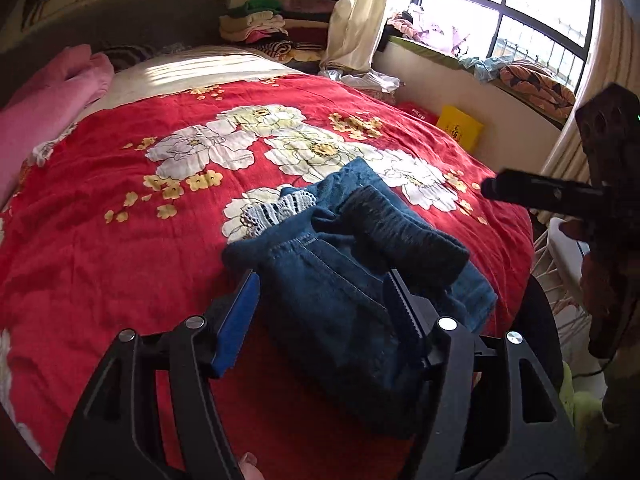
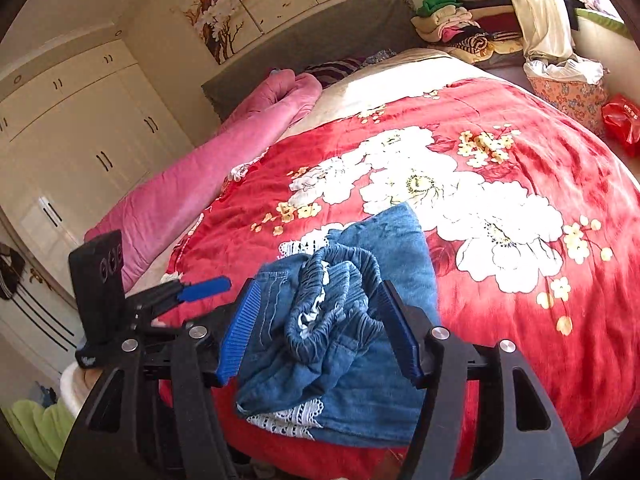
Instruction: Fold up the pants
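Both claws released above the folded pants on the bed.

Left claw stands about half open, its blue pads on either side of the denim in its own view without pressing it; whether a tip brushes the cloth I cannot tell. Right claw is parted much the same, framing the bunched elastic waistband and holding nothing. Each claw shows at the edge of the other's view, cut off by the frame. The pants lie as a small folded bundle near the foot edge of the red flowered bedspread, white lace trim peeping out at both ends. Its long axis runs roughly from the near edge toward the pillows, waistband on top. Claw frames hide the bundle's near corners.
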A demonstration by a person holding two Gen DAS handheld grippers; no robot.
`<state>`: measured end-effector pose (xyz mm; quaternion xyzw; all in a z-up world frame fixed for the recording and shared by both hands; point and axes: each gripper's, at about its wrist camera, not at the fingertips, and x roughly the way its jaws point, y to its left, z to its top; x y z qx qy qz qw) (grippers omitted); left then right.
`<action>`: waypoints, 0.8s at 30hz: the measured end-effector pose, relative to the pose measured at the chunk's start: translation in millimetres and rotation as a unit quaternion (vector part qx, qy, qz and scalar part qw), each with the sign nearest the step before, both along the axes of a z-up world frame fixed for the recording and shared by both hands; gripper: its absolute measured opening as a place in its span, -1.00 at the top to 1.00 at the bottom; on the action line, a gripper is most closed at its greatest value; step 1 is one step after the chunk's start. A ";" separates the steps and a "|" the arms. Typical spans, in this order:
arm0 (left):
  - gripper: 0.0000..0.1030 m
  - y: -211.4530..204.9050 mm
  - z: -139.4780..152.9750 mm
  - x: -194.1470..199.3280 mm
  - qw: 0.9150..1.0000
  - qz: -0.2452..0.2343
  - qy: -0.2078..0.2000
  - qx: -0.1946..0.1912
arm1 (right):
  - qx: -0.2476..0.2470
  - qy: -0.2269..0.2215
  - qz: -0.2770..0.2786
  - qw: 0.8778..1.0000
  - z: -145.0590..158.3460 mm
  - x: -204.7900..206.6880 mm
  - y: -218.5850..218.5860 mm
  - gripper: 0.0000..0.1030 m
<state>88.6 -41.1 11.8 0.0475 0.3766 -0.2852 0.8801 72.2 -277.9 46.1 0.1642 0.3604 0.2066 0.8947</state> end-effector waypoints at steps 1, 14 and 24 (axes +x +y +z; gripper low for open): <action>-0.11 -4.4 -3.4 -6.8 1.000 0.004 -0.004 0.012 | -0.003 0.003 0.003 1.000 1.2 6.6 2.8 -0.17; -0.11 -18.3 -45.4 -27.3 0.998 0.028 0.037 0.032 | -0.015 0.065 0.089 0.994 -19.3 62.0 56.3 0.15; -0.18 -20.7 -50.0 -28.3 0.998 0.028 0.042 0.028 | -0.127 0.118 0.063 0.983 -78.8 68.3 47.1 0.15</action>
